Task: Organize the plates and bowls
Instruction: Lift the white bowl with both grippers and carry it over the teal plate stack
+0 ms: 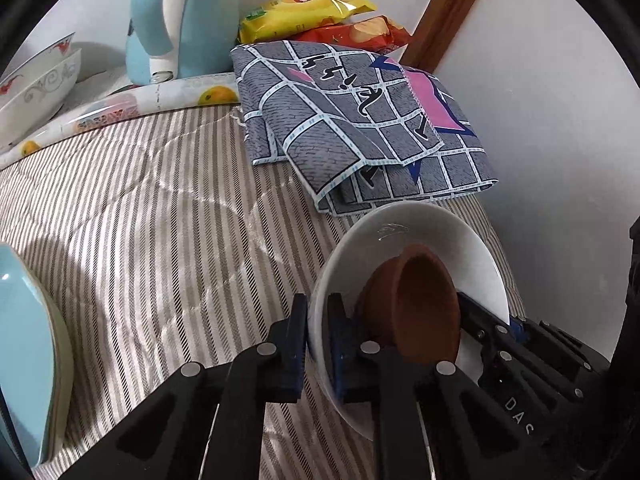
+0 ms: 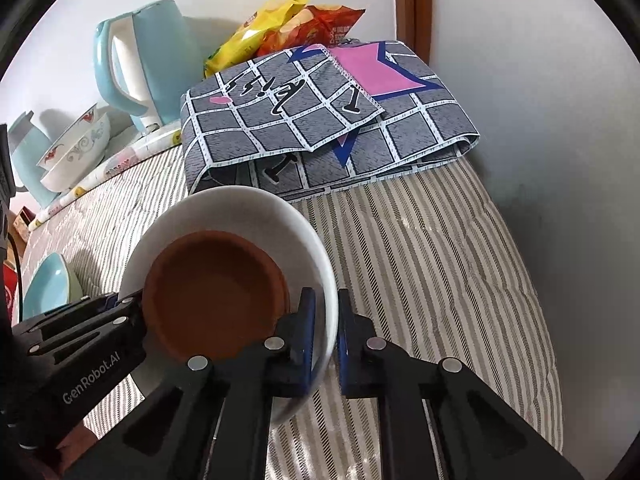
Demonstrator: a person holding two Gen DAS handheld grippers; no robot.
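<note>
White bowl [image 1: 420, 236] sat above the striped cloth [image 1: 160, 220], just in front of the folded grey fabric [image 1: 352, 120], with a brown clay bowl [image 1: 424, 304] tilted inside it. Left gripper [image 1: 318, 344] clamped its left rim; right gripper [image 2: 326, 344] clamped the opposite rim. A light-blue dish [image 1: 24, 360] lay well apart.

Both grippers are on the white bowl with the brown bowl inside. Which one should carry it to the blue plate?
Left, probably. The left gripper clamps the white bowl rim on the side facing the blue plate; the right gripper holds the far rim. The brown bowl sits tilted, so move gently.
</note>
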